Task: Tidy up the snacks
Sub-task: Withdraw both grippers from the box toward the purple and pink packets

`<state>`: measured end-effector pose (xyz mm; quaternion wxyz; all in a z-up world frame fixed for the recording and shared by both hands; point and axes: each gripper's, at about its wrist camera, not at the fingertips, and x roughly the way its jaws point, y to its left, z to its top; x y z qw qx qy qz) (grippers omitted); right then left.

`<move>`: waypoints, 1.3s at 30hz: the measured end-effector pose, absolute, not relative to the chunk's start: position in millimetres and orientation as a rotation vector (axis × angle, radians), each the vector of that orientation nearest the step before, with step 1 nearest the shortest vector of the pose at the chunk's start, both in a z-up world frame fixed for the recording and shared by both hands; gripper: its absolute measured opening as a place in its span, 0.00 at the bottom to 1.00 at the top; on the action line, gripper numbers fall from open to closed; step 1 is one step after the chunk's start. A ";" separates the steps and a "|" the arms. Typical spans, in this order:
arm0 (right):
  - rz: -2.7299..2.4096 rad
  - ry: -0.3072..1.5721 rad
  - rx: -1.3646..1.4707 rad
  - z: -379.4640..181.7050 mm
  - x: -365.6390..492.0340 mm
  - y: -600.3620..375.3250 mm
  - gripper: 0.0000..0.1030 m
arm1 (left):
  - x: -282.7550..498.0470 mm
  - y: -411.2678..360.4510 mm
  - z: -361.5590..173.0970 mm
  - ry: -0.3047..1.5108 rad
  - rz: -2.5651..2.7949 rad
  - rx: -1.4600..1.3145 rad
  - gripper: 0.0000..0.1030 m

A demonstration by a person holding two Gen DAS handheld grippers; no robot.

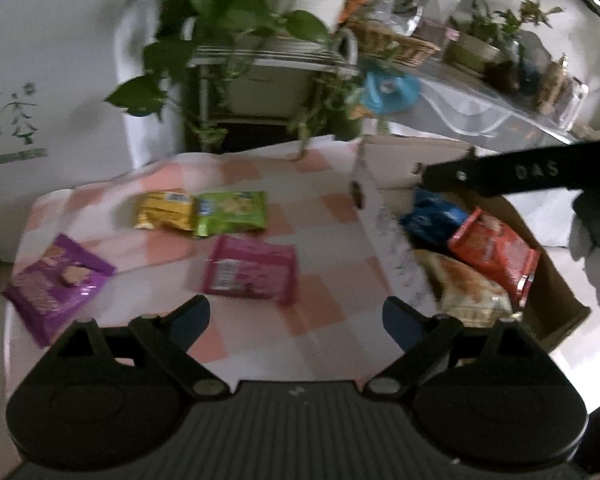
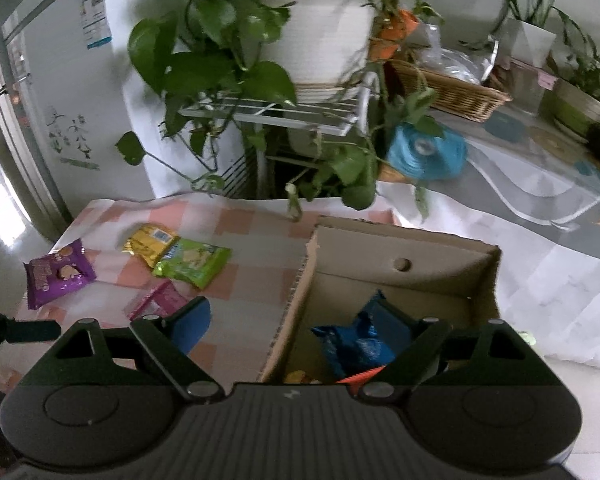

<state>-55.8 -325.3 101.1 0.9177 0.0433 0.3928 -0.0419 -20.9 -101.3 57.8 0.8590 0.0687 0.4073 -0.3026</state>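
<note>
The left tool [image 1: 296, 314] hangs spread and empty above the checkered worktop [image 1: 332, 320], just short of the pink packet [image 1: 250, 270]. The right tool [image 2: 296, 322], likewise released, hovers over the cardboard box [image 2: 400, 252], where a blue packet [image 2: 356, 344] lies; purple [image 1: 56, 280], yellow [image 1: 164, 208] and green [image 1: 232, 212] packets remain on the cloth.

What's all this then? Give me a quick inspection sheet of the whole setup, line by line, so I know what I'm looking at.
Surface: table under a pink-and-white checked cloth.
Job's things: on the cloth, purple packet, yellow packet, green packet, pink packet. In the cardboard box: blue packet, red packet, beige packet.
Clutter: nothing seen.
Grippers: left gripper open, empty, above the cloth; right gripper open, empty, over the box's edge.
Cables: nothing seen.
Surroundings: potted plant on a white rack, wicker basket, glass-topped table.
</note>
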 end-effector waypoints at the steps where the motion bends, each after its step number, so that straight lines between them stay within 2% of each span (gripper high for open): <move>1: -0.080 0.808 0.088 100.8 -54.4 -322.2 0.90 | -18.2 -97.4 58.3 0.857 -0.626 0.141 0.90; 25: 0.049 0.851 0.060 87.3 -20.8 -265.6 0.90 | 43.9 -10.8 54.3 0.846 -0.373 0.096 0.91; 39: 0.091 0.919 0.245 58.9 19.1 -252.4 0.90 | 109.6 31.5 28.9 0.864 -0.197 -0.041 0.90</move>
